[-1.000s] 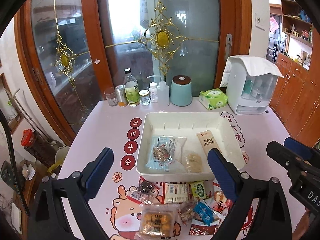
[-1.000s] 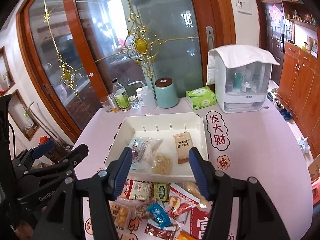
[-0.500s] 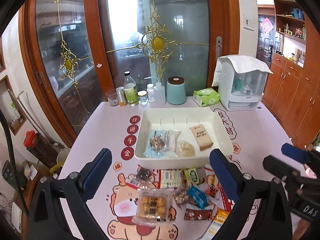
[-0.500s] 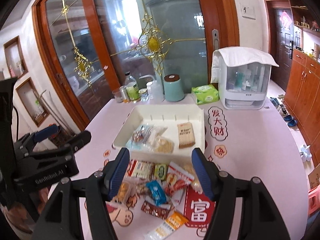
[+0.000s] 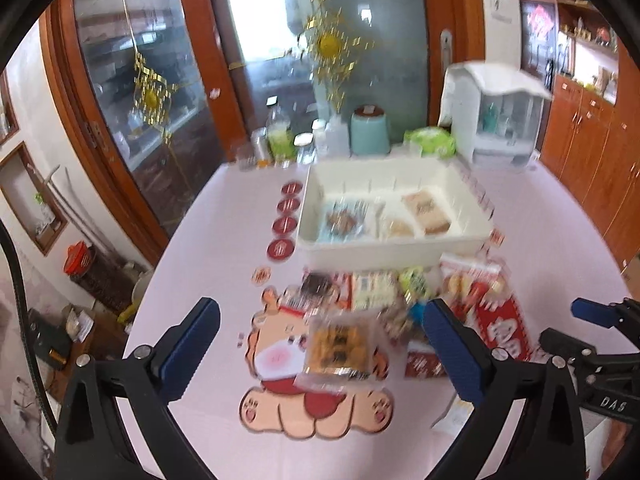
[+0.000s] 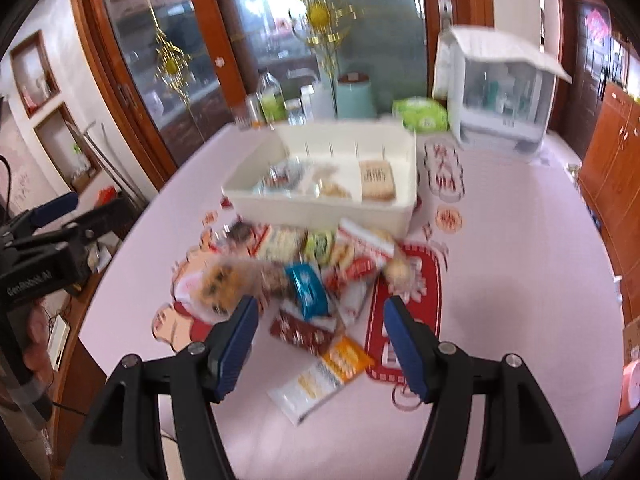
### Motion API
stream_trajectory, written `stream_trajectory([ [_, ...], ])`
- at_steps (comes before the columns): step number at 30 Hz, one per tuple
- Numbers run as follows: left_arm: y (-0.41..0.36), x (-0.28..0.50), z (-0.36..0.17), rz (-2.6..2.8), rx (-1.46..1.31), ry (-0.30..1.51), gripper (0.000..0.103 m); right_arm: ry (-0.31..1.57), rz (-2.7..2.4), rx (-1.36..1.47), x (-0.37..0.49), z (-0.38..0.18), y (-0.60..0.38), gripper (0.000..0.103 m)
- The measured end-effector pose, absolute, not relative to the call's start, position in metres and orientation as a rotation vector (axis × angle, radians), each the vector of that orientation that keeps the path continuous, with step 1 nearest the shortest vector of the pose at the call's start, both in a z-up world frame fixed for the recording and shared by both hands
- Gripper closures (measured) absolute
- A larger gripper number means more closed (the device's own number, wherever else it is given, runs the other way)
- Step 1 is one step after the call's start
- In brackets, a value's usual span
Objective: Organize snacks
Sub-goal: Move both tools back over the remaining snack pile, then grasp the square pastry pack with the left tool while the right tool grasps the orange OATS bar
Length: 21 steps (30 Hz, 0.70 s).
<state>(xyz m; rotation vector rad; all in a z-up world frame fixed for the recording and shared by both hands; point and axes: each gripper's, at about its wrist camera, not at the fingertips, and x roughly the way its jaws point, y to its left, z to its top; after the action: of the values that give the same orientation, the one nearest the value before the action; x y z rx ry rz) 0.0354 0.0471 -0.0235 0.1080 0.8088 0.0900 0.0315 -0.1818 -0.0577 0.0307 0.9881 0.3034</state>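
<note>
A white tray (image 5: 392, 248) (image 6: 320, 208) on the pink table holds a few snack packets, among them a tan cracker pack (image 5: 426, 210). A pile of loose snacks lies in front of it: a clear cookie packet (image 5: 340, 348), a blue packet (image 6: 308, 284), a dark red packet (image 6: 300, 330) and an orange-and-white sachet (image 6: 328, 372). My left gripper (image 5: 320, 316) hovers over the cookie packet, its jaws opening and holding nothing. My right gripper (image 6: 320, 308) hangs open above the pile's near side, empty. Both views are motion-blurred.
Along the back edge stand bottles and jars (image 5: 280, 140), a teal canister (image 5: 370, 130), a green tissue pack (image 5: 430, 140) and a white dispenser box (image 5: 500, 120), before a glass door. The table drops off at the left (image 5: 160, 280). Wooden cabinets (image 5: 600, 168) line the right.
Both grippers drew back from the tray and sank toward the table, so the whole snack pile now shows. The left jaws spread wider; the right jaws widened a little.
</note>
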Motion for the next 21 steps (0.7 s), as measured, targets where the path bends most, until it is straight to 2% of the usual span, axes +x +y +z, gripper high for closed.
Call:
stream_trajectory([
  [11,0.072,0.051,-0.123,0.090,0.066,1.079,0.002,1.236,0.223,0.044,0.030,-0.148,-0.176,0.037],
  [21,0.081,0.077,-0.179,0.024,-0.035,1.254,0.002,1.365,0.186,0.118,0.036,-0.193,-0.167,0.037],
])
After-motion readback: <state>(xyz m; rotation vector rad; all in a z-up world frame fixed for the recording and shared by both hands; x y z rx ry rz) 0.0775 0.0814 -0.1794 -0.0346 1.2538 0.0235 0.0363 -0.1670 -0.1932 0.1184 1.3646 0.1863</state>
